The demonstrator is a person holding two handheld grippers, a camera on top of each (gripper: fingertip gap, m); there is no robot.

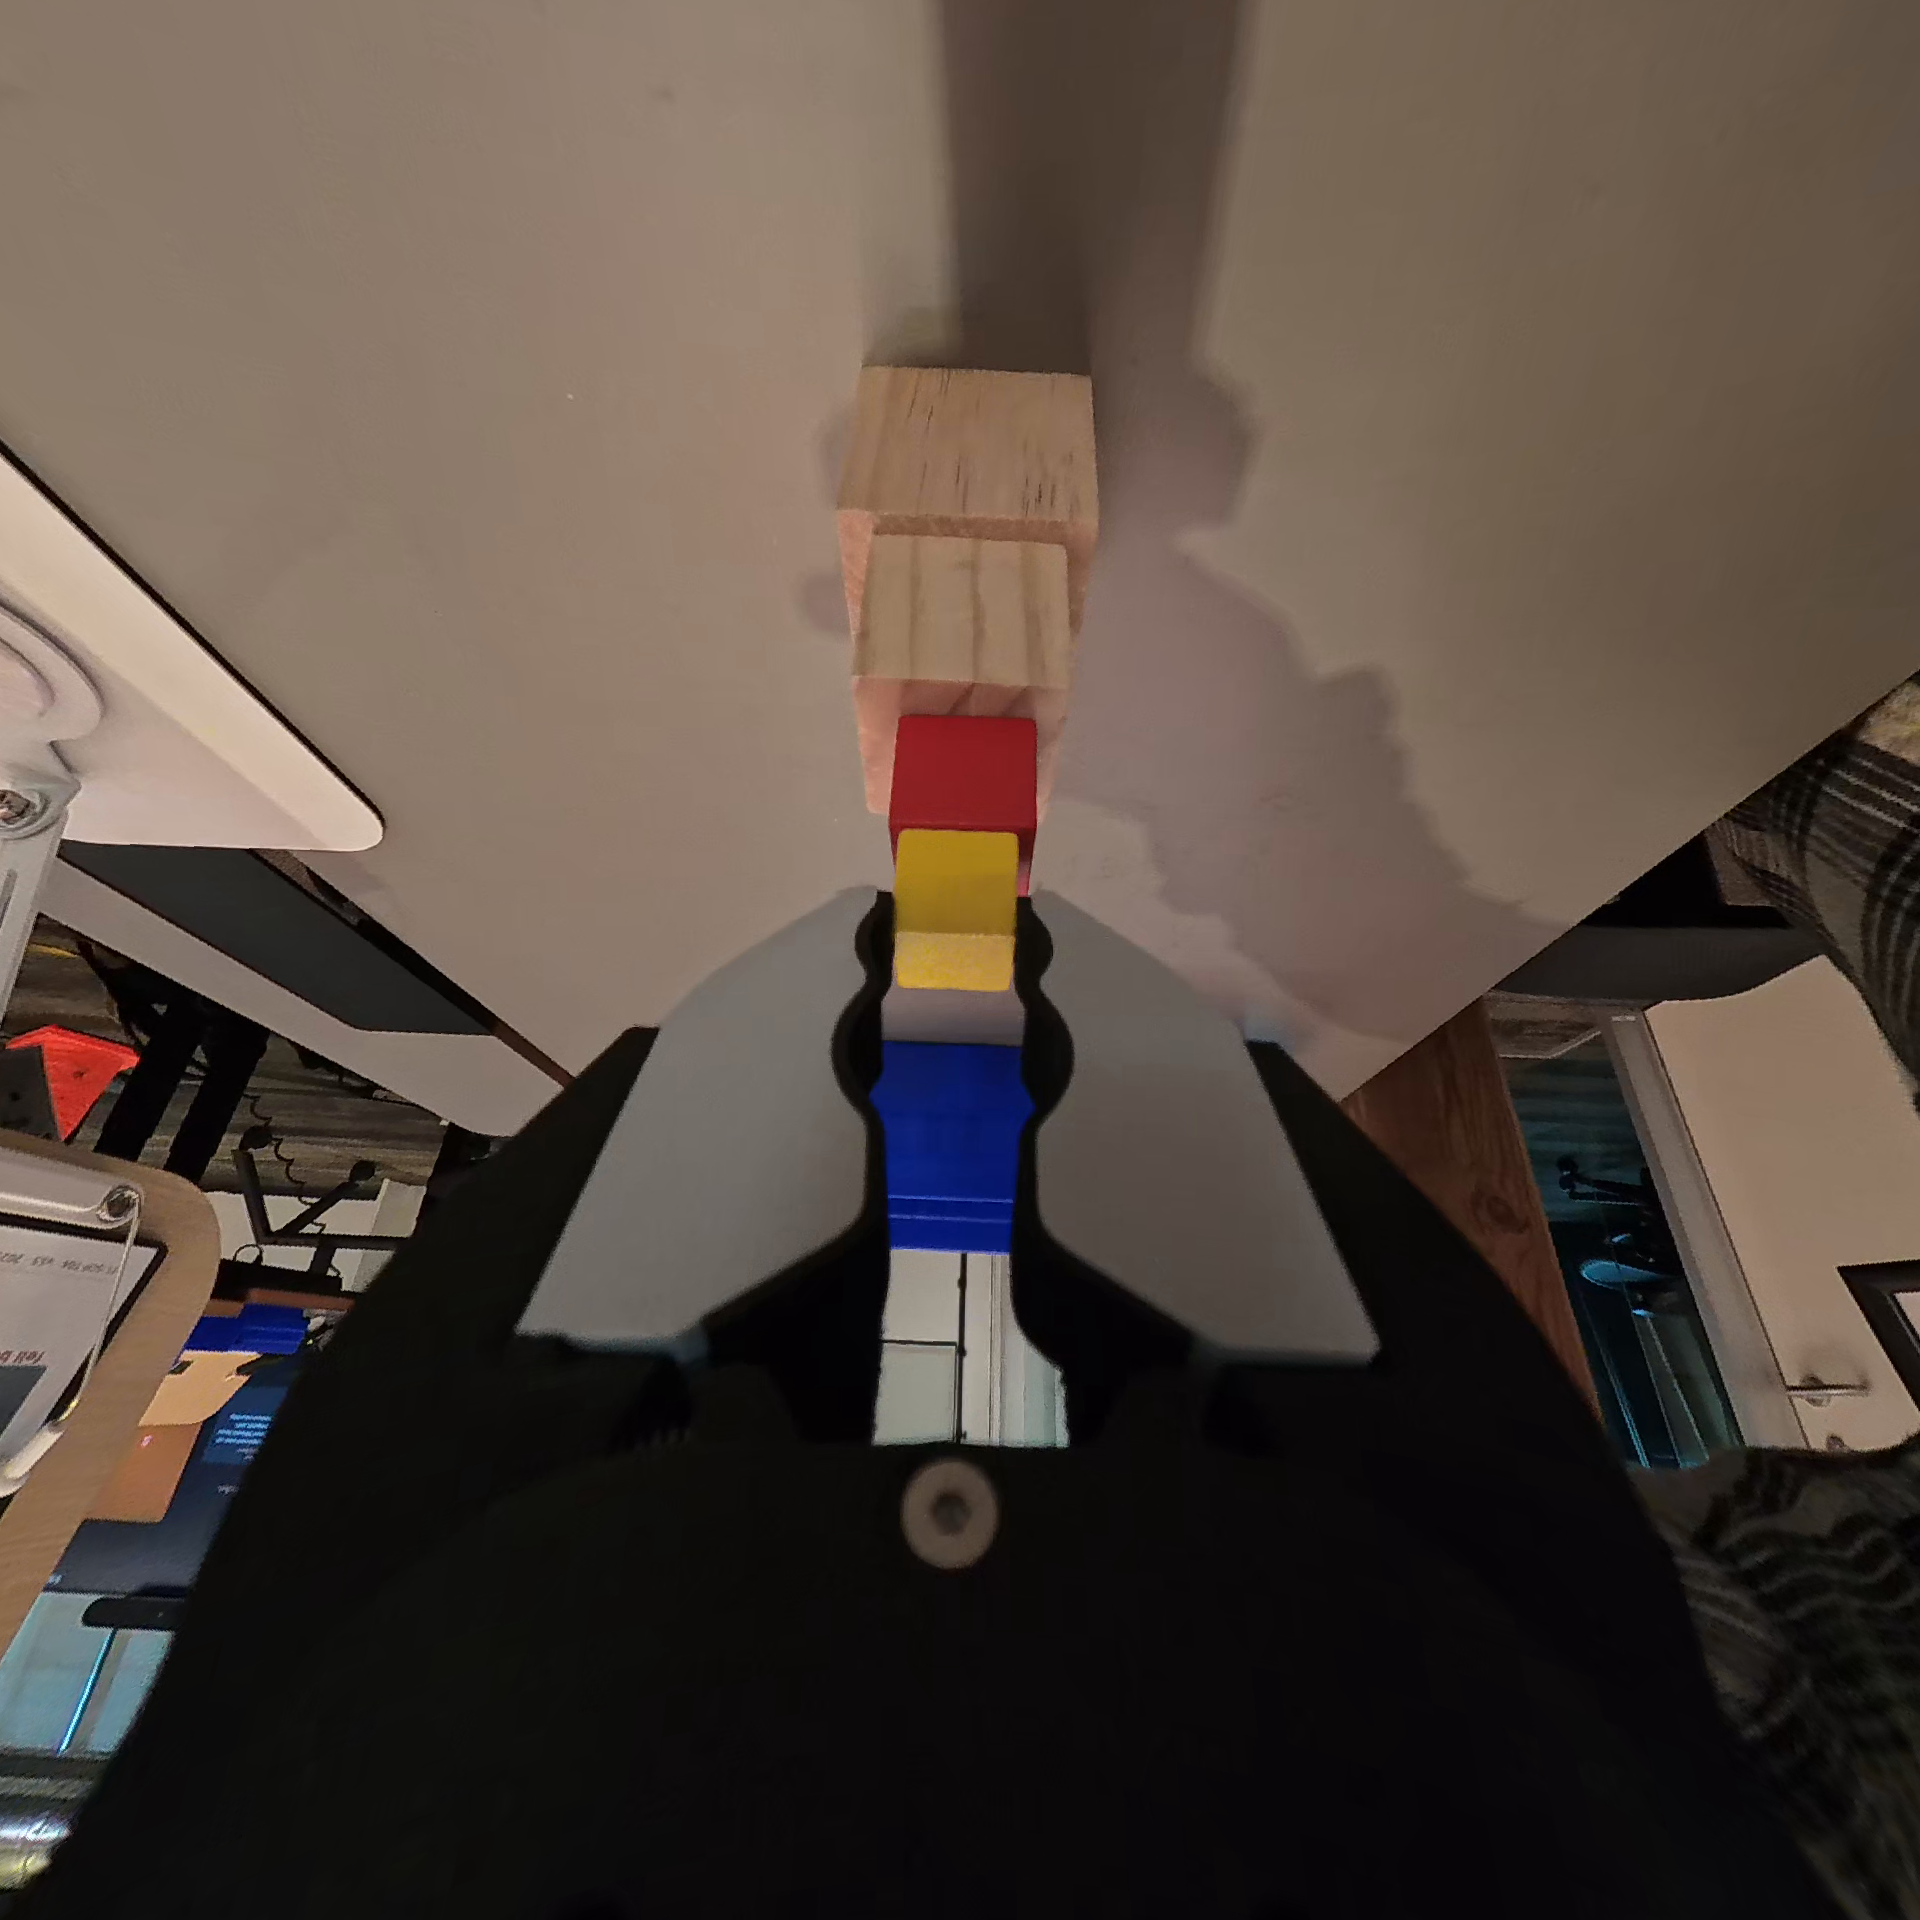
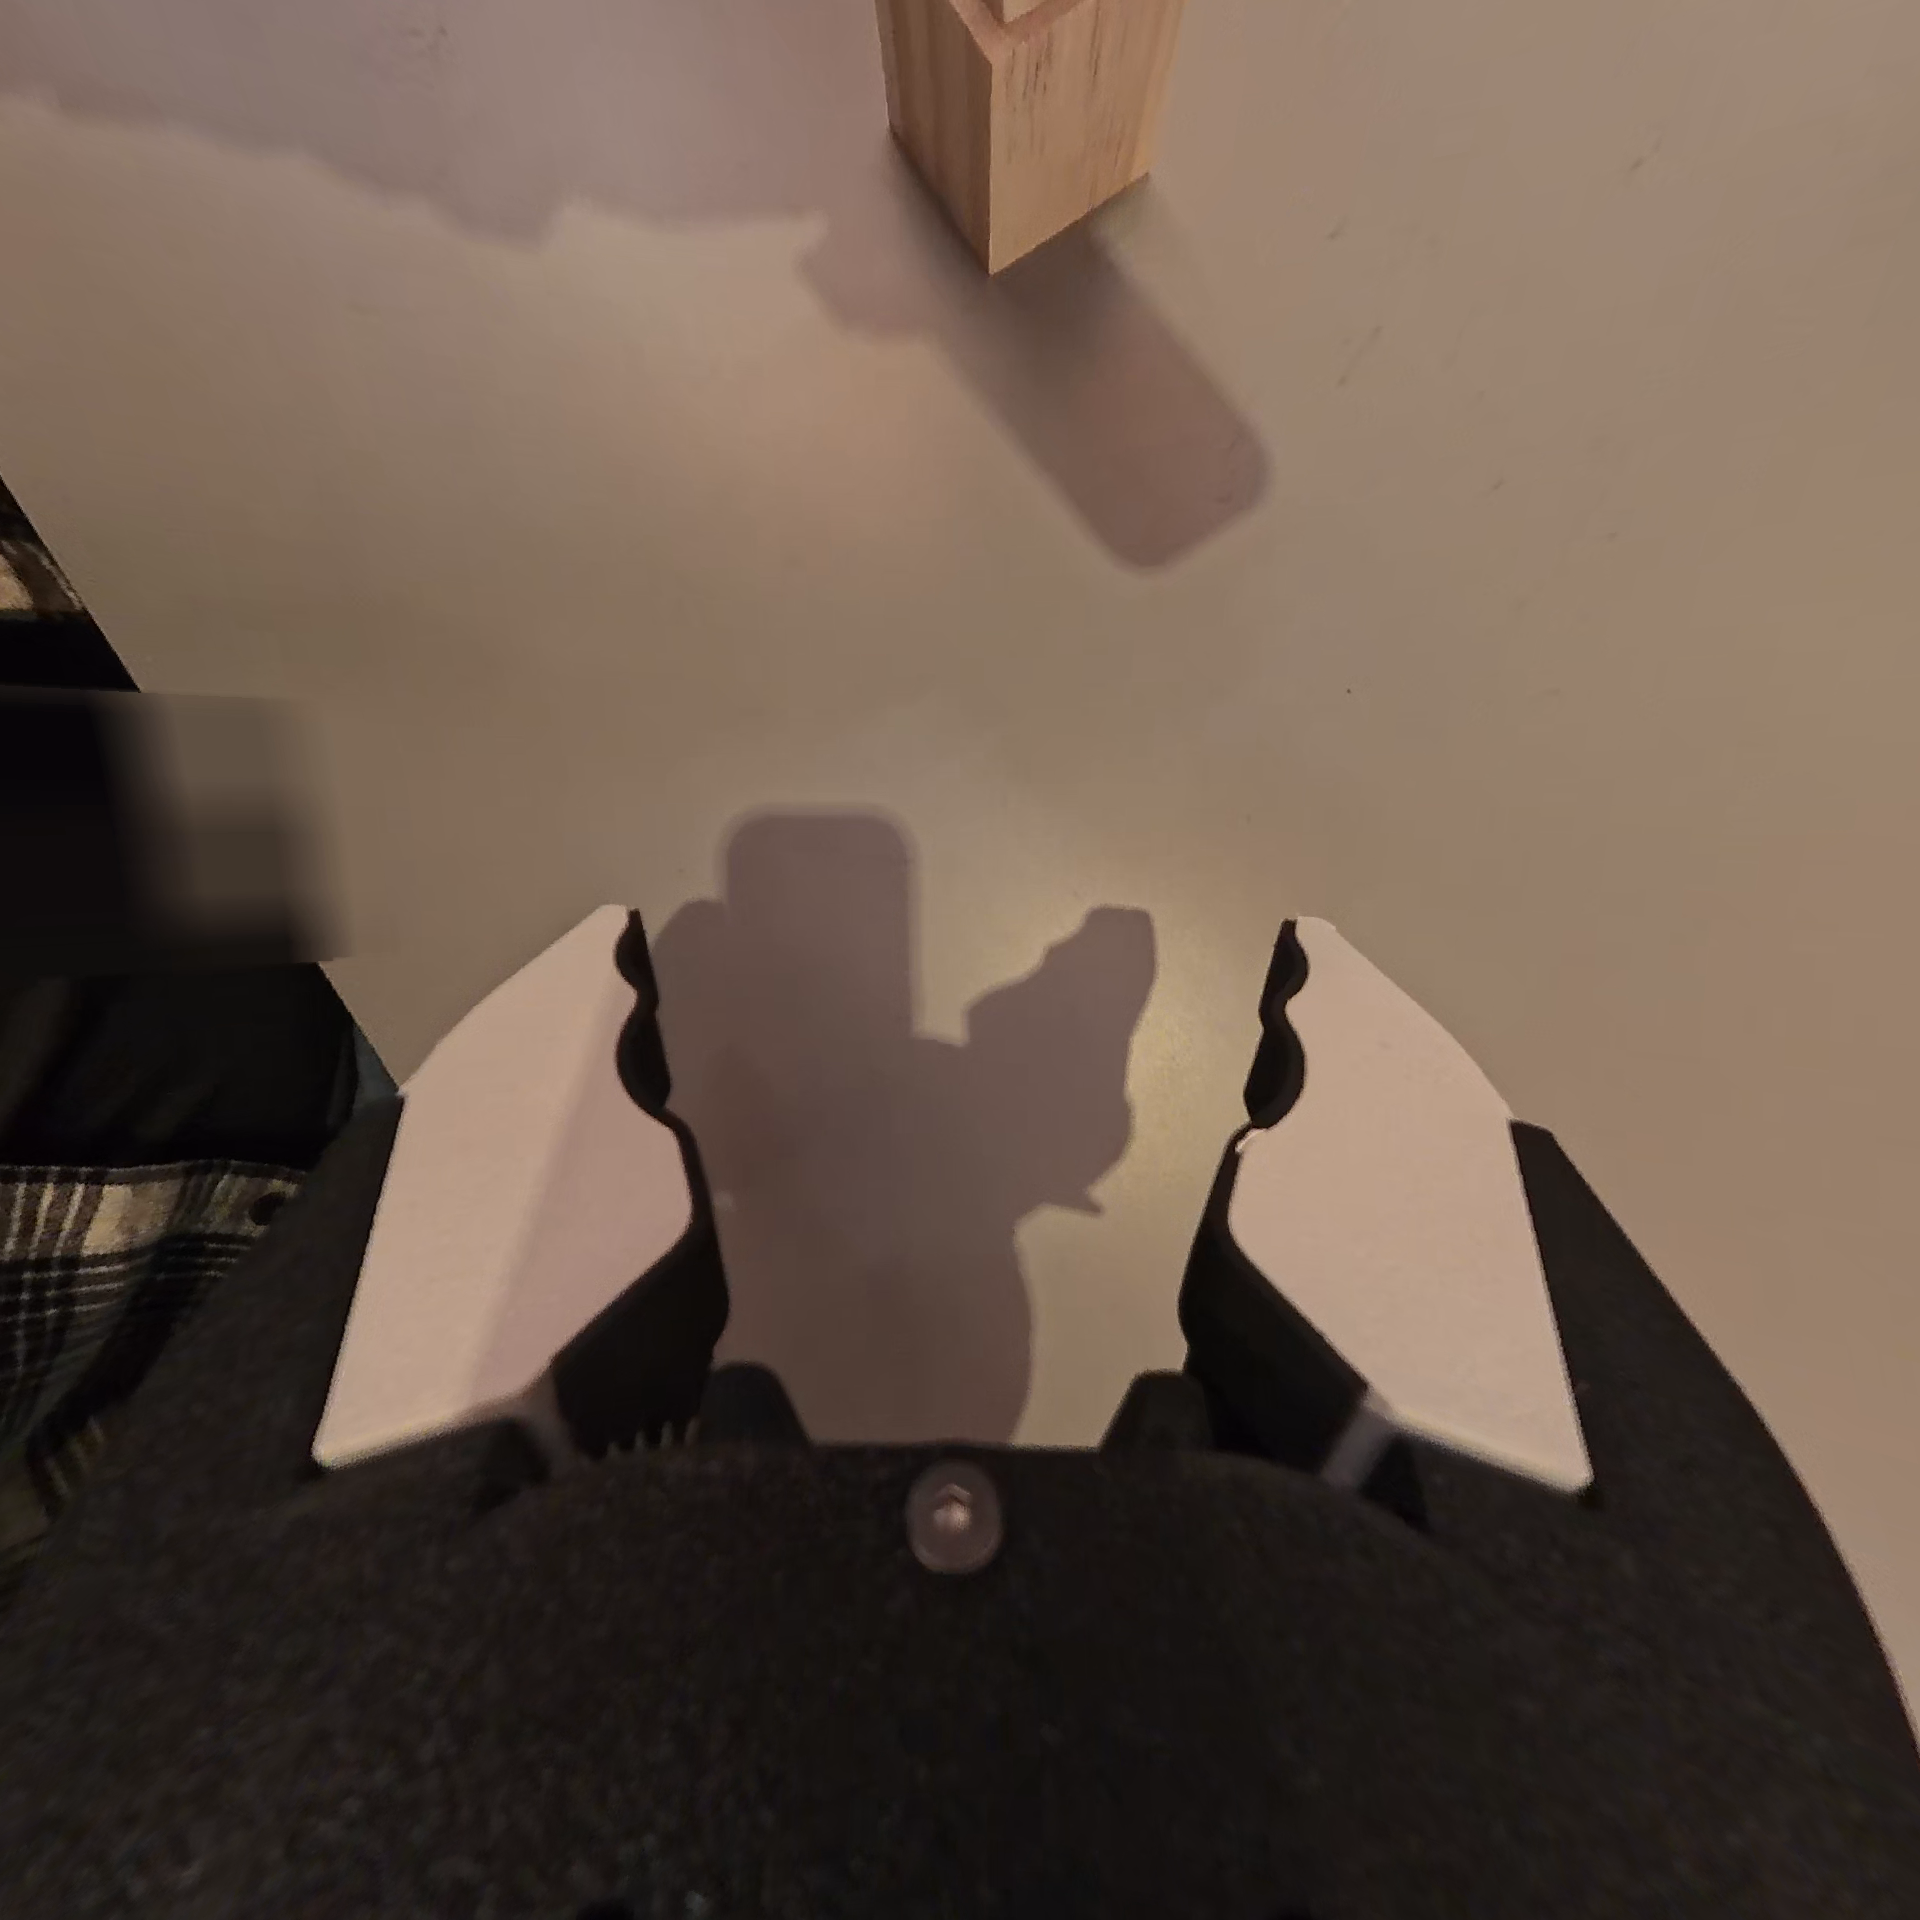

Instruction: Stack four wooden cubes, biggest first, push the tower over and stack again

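In the left wrist view I look down on a tower on the white table [image 1: 468, 364]. A big plain wooden cube [image 1: 971, 447] is at the bottom. On it sit a smaller plain wooden cube [image 1: 961, 613], a red cube [image 1: 964, 779] and a small yellow cube [image 1: 956, 894] on top. My left gripper [image 1: 954, 920] is shut on the yellow cube, which rests on the red one. My right gripper [image 2: 961, 930] is open and empty, low over the table. The big wooden cube [image 2: 1029, 114] stands well ahead of it.
The table's corner edge [image 1: 1455, 997] runs close under the left gripper. Another white tabletop [image 1: 208, 748] lies to the left. A plaid sleeve [image 1: 1849, 831] shows at the right, and also in the right wrist view [image 2: 104, 1268]. A blue shape [image 1: 951, 1143] shows between the left fingers. The tips of one gripper are about 20 cm away from the tips of the other.
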